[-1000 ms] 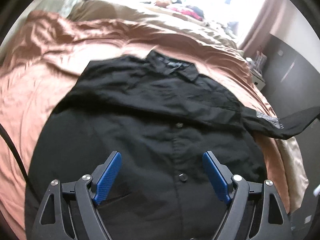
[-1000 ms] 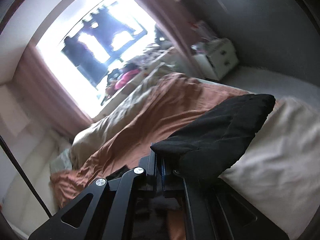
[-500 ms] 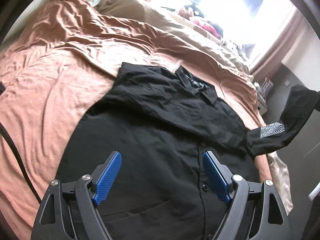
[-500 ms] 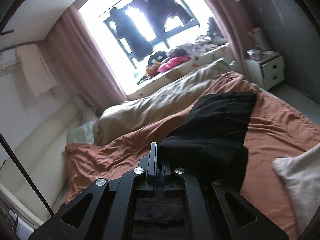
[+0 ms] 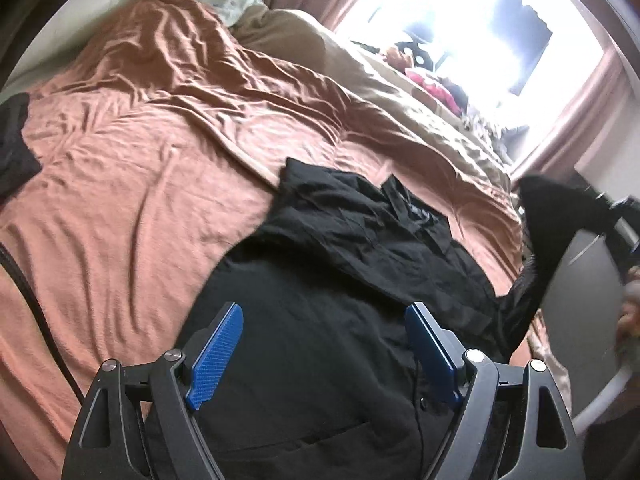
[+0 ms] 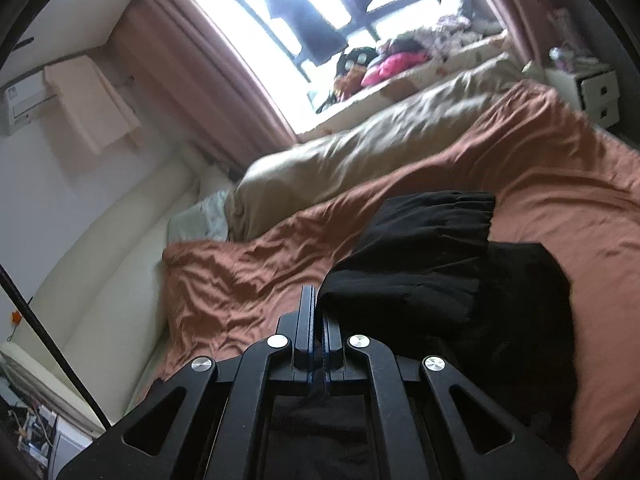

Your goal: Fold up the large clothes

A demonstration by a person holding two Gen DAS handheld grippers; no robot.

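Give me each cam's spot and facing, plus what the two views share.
Left wrist: on the left tool, tilted down over the black shirt on the bed; its open blue pads show, the right tool at the edge.
Right wrist: on the right tool, aimed across the bed toward the window; shut on the sleeve.
Shared: shirt, bed, window.

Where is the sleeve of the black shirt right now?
The sleeve is pinched in the shut right gripper and lifted over the orange bedspread. In the left wrist view it hangs at the right edge, beside the shirt.
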